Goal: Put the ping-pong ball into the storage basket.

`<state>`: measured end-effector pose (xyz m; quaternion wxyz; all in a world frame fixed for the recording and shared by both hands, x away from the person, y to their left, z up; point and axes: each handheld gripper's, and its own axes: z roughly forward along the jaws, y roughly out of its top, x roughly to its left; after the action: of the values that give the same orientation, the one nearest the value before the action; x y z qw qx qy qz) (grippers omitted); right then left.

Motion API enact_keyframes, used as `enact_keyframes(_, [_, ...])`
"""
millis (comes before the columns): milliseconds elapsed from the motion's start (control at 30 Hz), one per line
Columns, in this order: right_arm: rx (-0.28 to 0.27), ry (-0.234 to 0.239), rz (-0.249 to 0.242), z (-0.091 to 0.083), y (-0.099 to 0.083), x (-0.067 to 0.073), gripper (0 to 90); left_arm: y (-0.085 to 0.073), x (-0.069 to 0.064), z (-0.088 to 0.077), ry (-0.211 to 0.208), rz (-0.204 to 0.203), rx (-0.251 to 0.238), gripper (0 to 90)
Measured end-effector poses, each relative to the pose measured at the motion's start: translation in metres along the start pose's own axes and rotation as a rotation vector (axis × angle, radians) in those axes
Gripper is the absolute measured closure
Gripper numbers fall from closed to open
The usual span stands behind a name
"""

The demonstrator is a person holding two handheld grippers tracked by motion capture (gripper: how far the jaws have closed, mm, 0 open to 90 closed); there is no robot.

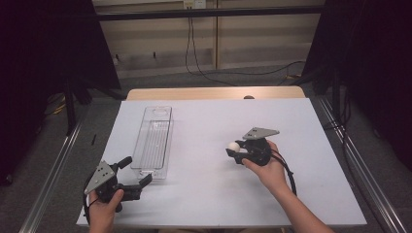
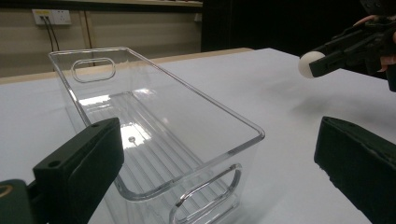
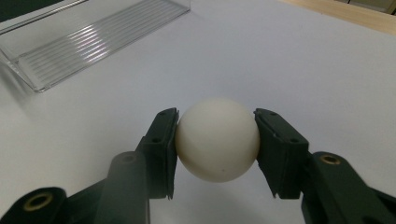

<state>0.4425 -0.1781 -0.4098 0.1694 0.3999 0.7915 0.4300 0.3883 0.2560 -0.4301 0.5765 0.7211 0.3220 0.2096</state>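
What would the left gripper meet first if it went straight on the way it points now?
Probably the clear plastic bin. The left gripper, jaws open, points at the bin's near end, and the left gripper view shows that handle end between the jaws. How wide the gap is, I cannot judge.

White ball (image 3: 217, 139): smooth, round, matte; was clamped between black jaws above the table, well right of the clear bin (image 1: 154, 141).

Right gripper (image 1: 234, 150) was clamped on a white ball (image 1: 234, 145), held above the table mid-right, jaws pointing left. Left gripper (image 1: 137, 173) sat at near-left, jaws wide apart, nothing between, pointing right and away.
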Motion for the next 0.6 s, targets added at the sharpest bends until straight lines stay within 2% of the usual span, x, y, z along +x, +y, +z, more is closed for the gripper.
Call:
enact_keyframes(33, [0.0, 0.004, -0.003, 0.002, 0.001, 0.001, 51.2, 0.0, -0.002, 0.002, 0.01, -0.023, -0.018, 1.6])
enact_keyframes(133, [0.003, 0.007, -0.009, 0.002, 0.003, 0.002, 51.2, 0.0, -0.002, 0.002, 0.01, -0.026, -0.02, 1.6])
enact_keyframes(200, [0.0, 0.015, -0.015, 0.005, 0.005, 0.005, 51.2, 0.0, -0.002, 0.001, 0.011, -0.019, -0.014, 1.6])
enact_keyframes(233, [-0.003, 0.019, -0.017, 0.005, 0.006, 0.006, 51.2, 0.0, 0.0, 0.0, 0.007, 0.0, 0.002, 1.6])
enact_keyframes(267, [-0.001, 0.017, -0.019, 0.006, 0.007, 0.007, 51.2, 0.0, -0.002, 0.002, 0.009, -0.029, -0.019, 1.6])
enact_keyframes(533, [-0.004, 0.032, -0.032, 0.01, 0.013, 0.014, 51.2, 0.0, -0.002, 0.001, 0.012, -0.027, -0.019, 1.6])
enact_keyframes(600, [-0.004, 0.036, -0.036, 0.012, 0.014, 0.016, 51.2, 0.0, -0.001, 0.0, 0.012, -0.008, -0.004, 1.6])
